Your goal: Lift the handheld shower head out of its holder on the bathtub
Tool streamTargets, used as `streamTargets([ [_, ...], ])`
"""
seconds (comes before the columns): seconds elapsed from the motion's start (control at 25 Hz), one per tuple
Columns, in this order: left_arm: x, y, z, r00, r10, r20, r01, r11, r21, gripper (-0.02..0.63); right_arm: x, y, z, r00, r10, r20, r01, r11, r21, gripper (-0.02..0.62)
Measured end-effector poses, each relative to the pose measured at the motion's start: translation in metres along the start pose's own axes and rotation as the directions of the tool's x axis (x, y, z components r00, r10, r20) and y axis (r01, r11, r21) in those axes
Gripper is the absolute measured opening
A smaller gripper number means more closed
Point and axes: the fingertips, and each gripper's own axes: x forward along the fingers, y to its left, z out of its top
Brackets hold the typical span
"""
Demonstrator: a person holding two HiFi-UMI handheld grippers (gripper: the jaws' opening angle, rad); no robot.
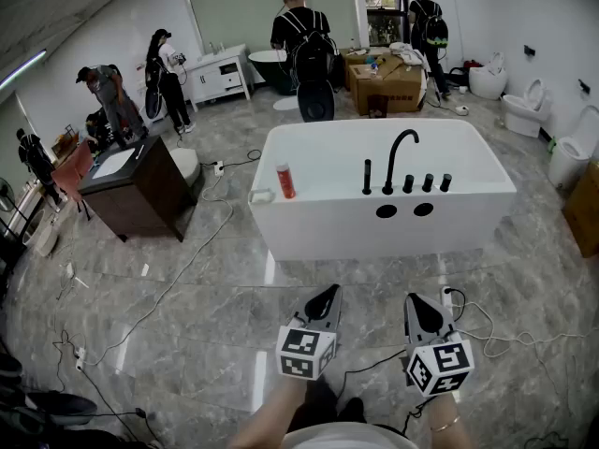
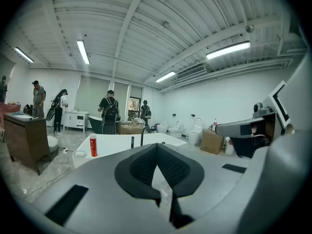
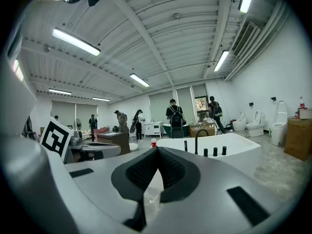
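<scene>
A white freestanding bathtub (image 1: 309,227) stands mid-floor ahead of me. On its near rim the black handheld shower head (image 1: 367,177) stands upright in its holder, just left of the arched black spout (image 1: 398,157) and three black knobs (image 1: 428,182). The shower head (image 2: 132,142) also shows small in the left gripper view, and the shower head (image 3: 185,146) in the right gripper view. My left gripper (image 1: 329,294) and right gripper (image 1: 415,299) hover side by side low over the floor, well short of the tub. Both have their jaws together, with nothing held.
A red bottle (image 1: 284,181) stands on the tub's left rim. A dark wooden vanity (image 1: 131,190) is at the left, cardboard boxes (image 1: 386,82) behind the tub, toilets (image 1: 524,110) along the right wall. Cables (image 1: 187,260) and a power strip (image 1: 449,297) lie on the marble floor. Several people stand at the back.
</scene>
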Motion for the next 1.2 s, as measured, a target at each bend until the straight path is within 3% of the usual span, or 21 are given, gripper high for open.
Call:
streamTargets([
  [0.4,0.002,-0.009,-0.001,1.0,0.024,0.008,-0.024,1.0,-0.01,0.019,-0.009,-0.011,0.001,1.0,-0.008,0.011,0.008,1.0,-0.01,0.006],
  [0.76,0.034,-0.003,0.002,0.999,0.032,0.0,-0.032,0.999,-0.01,0.02,0.011,-0.035,0.006,0.999,-0.025,0.022,0.025,1.0,0.003,0.008],
  [0.96,0.077,0.038,0.006,1.0,0.02,-0.004,-0.02,1.0,-0.022,0.027,0.063,-0.047,0.01,0.999,-0.043,0.008,0.043,0.999,0.011,0.008],
  [1.2,0.159,0.113,0.02,1.0,-0.007,-0.014,0.006,0.999,-0.035,0.09,0.164,-0.063,0.028,0.998,-0.061,0.004,0.061,0.998,0.02,0.008],
])
